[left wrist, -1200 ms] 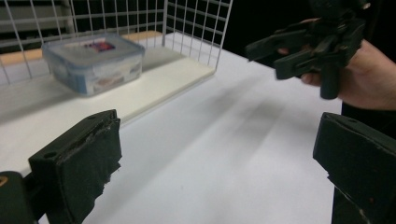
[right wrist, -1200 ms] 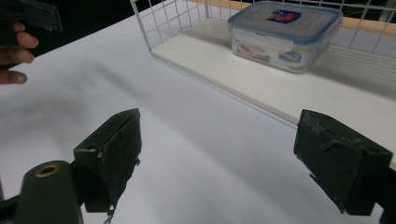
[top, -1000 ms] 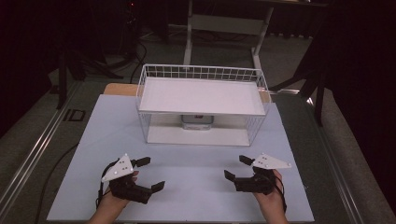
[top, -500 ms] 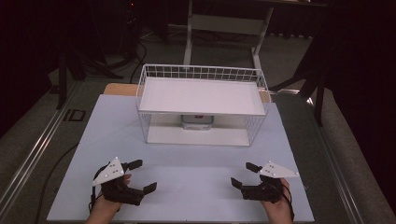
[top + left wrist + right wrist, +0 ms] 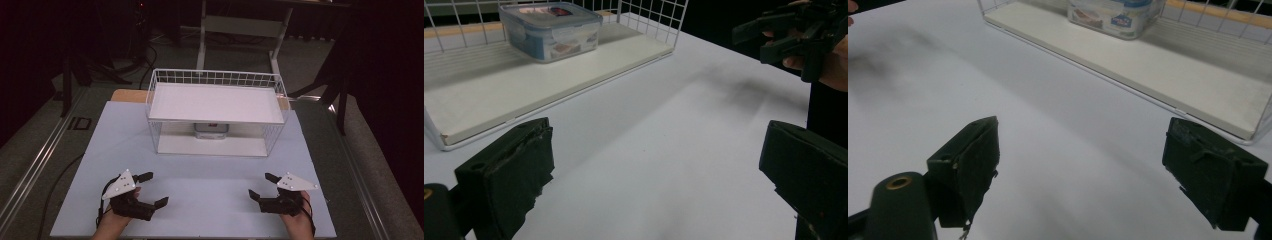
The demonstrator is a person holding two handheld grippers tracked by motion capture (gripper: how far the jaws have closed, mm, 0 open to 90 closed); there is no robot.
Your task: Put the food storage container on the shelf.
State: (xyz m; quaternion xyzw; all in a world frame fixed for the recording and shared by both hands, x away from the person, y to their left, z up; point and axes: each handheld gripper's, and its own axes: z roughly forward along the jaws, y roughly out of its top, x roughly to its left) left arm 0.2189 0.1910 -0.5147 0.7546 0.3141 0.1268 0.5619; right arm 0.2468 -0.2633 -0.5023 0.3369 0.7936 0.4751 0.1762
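Both tools sit low at the near edge of the white worktop [image 5: 210, 195], well apart and angled toward each other. The left tool [image 5: 150, 189] is spread wide and holds nothing, and the right tool [image 5: 260, 186] is the same — a ready stance, I judge, before any reach. The likely target, a clear lidded food box [image 5: 550, 30], stands at the back of the lower shelf of the wire rack [image 5: 216, 79], under the rack's upper board, so it must be approached from the open front. The box lid carries a printed label — too blurred to read.
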